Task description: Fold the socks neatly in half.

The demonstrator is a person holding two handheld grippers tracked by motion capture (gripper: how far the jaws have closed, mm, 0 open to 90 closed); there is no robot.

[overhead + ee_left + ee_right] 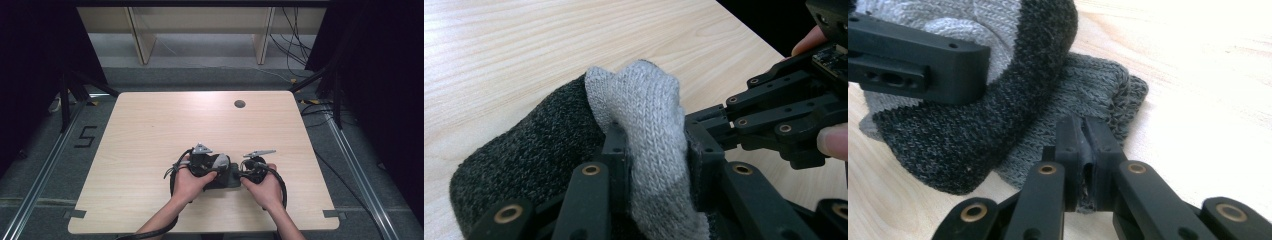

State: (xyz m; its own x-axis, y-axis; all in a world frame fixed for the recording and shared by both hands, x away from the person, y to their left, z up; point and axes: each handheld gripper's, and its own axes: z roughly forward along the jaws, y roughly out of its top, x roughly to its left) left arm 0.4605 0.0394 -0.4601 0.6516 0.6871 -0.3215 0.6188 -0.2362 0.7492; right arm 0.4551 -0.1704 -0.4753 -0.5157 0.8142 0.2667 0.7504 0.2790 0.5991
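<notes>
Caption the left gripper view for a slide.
Left gripper pinches a sock's light grey toe above the table.

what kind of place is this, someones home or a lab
Most likely a lab recording bay: a bare wooden table ringed by black curtains, loose cables on the floor, and metal floor rails.
</notes>
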